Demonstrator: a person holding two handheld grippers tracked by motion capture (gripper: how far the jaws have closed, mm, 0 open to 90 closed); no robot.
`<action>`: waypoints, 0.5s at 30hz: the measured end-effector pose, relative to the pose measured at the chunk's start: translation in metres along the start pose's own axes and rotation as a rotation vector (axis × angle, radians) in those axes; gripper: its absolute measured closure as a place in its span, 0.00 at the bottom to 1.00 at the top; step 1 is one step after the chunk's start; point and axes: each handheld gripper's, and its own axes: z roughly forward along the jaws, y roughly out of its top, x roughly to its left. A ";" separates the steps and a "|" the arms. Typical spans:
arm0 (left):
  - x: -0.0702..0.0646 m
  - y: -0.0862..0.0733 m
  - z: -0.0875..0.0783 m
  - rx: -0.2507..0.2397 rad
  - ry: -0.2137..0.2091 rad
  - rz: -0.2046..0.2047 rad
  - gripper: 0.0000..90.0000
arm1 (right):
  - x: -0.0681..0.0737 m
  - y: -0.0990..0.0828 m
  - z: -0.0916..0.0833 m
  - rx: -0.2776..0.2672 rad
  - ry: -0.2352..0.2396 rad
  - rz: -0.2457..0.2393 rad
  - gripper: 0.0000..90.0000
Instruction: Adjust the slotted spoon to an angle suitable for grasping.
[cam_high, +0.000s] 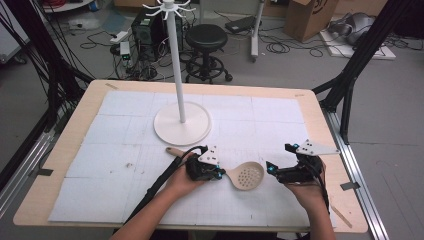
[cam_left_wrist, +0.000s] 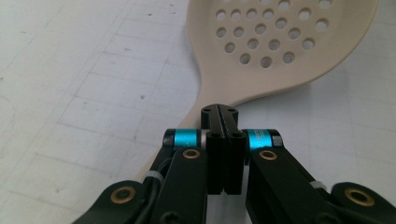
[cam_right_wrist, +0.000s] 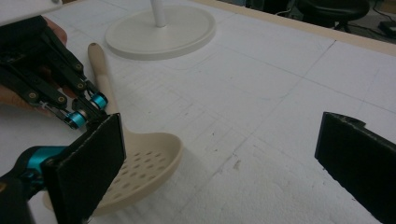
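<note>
Spoon: a beige slotted spoon (cam_high: 239, 174) is lying flat on the white mat (cam_high: 125, 200), near the front, betw. the two grippers. Its round bowl w/ holes is pointing to the right gripper; its handle is running back-left toward the stand's base.

Left gripper (cam_high: 218, 173): its jaws are being pressed tight on the spoon's neck, just below the bowl, as the left gripper view shows (cam_left_wrist: 224, 122). No gap is seen betw. them.

Right gripper (cam_high: 268, 167): its jaws are being held wide apart, w/ nothing betw. them. It is being kept just beside the spoon's bowl, not touching it as far as can be told.

Stand: a tall white hook stand (cam_high: 180, 117) is standing upright at the mat's middle-back, hooks on top, nothing hanging there.

Done so far (a guess): the spoon is being gripped, but it is not lifted yet; the bowl is resting on the mat.

Left to do (a guess): the spoon is prob. to be picked up and hung on a hook. Whether the handle has a hole for that can't be told.
</note>
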 end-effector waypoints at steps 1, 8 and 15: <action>0.001 0.001 0.001 0.000 0.002 -0.002 1.00 | -0.001 0.000 -0.001 -0.004 -0.002 -0.003 0.01; 0.000 0.003 0.001 0.012 0.004 -0.007 0.99 | -0.002 0.000 -0.003 -0.010 -0.003 0.003 0.01; -0.004 0.004 -0.013 -0.003 -0.005 -0.002 0.84 | -0.001 0.000 -0.004 -0.009 -0.005 0.003 0.01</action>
